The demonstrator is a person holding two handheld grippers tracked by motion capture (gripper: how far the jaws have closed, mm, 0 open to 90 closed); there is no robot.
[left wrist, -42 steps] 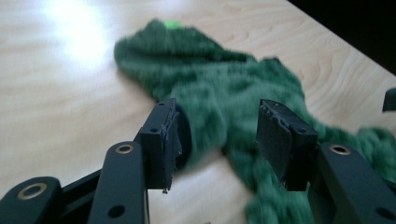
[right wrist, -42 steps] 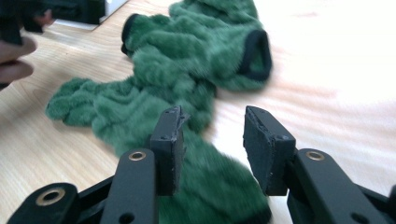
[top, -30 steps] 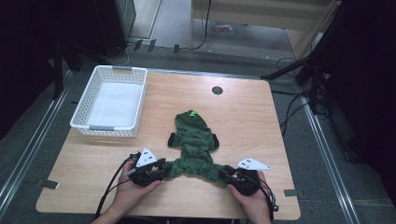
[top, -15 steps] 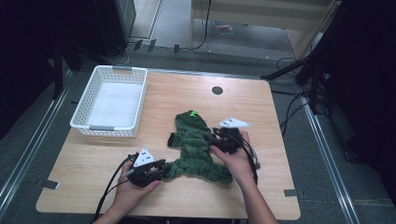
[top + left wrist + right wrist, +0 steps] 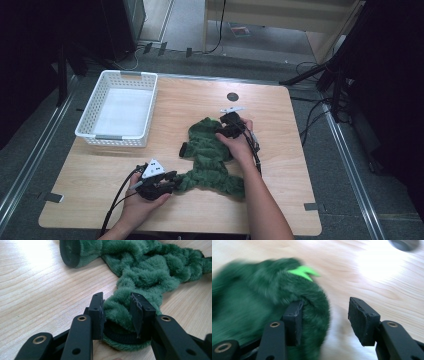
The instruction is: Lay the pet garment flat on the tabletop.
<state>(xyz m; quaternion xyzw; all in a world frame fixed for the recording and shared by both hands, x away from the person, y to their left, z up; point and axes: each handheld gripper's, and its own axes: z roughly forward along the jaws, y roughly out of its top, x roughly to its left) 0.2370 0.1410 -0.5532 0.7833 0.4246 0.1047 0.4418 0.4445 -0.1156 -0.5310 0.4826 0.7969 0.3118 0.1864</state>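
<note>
On the pale wooden table (image 5: 280, 150) lies our fluffy green fleece garment (image 5: 212, 157), soft and limp. Our left gripper (image 5: 117, 310) pinches its near cuff; our right gripper (image 5: 325, 315), jaws just opened, straddles the collar edge, gripping nothing, a good hold.

The right gripper (image 5: 223, 128) has left the near right corner of the green fleece garment (image 5: 212, 156) and travelled to its far end, beside the bright green tag (image 5: 304, 272). Its jaws have just been opening; fleece lies against one jaw only.
</note>
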